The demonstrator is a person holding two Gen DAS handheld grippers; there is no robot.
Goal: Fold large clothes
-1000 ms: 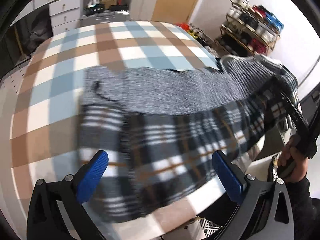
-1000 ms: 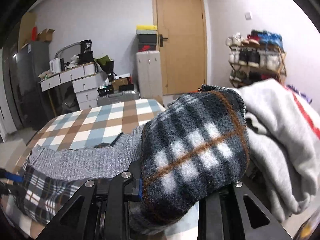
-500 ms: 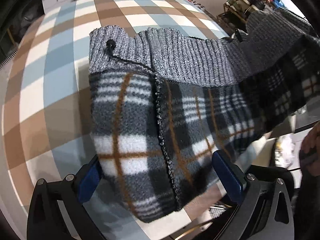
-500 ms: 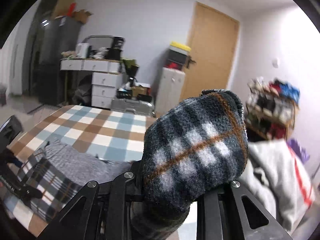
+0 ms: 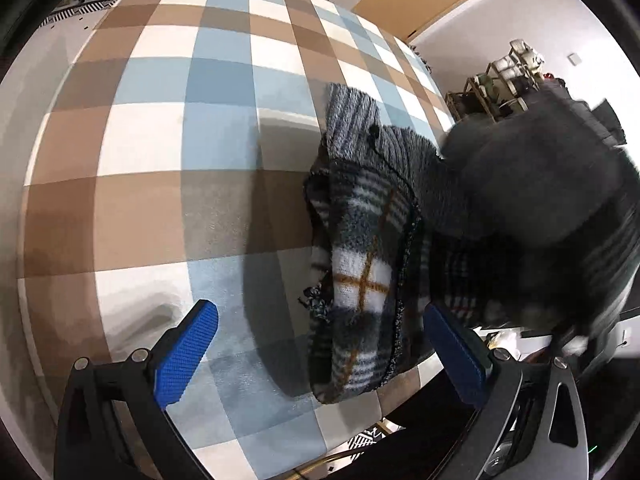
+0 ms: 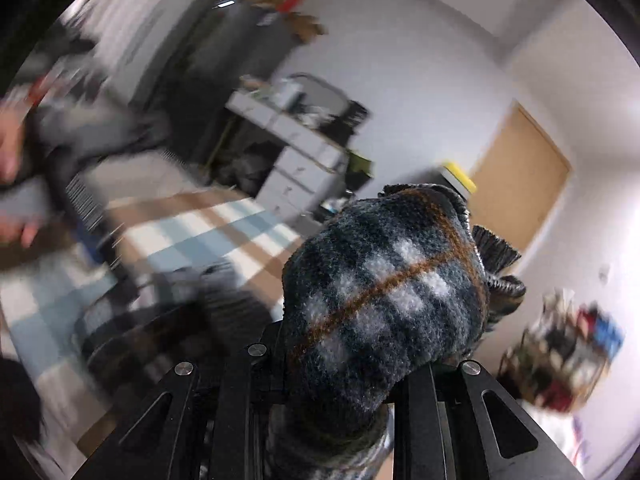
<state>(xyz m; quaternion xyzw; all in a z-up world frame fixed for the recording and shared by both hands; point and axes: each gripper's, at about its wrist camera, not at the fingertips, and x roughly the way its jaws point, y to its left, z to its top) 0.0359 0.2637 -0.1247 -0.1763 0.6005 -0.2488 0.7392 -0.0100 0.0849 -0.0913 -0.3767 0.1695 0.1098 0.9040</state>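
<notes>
table [image 5: 168, 152]: checked cloth in brown, blue and white; most of it bare, garment lies at its right edge.
garment [image 5: 360, 248]: plaid fleece with grey ribbed hem [image 5: 352, 120], bunched in a narrow ridge on the table; its far end is lifted and blurred at right.
handling: judged soft, thick, limp and fairly light; sags wherever unsupported, not slippery, not fragile. Best taken at the ribbed hem or a seam edge, where layers stay together.
right gripper [image 6: 344, 376]: clenched on a thick wad of the fleece [image 6: 384, 292], which hides the pads.
left gripper [image 5: 320, 344]: jaws spread wide, nothing held; garment end lies between the blue pads [image 5: 188, 352], untouched.
change: a second ago the garment was spread wide across the table; now it is gathered narrow, right gripper rolled and swung across.
</notes>
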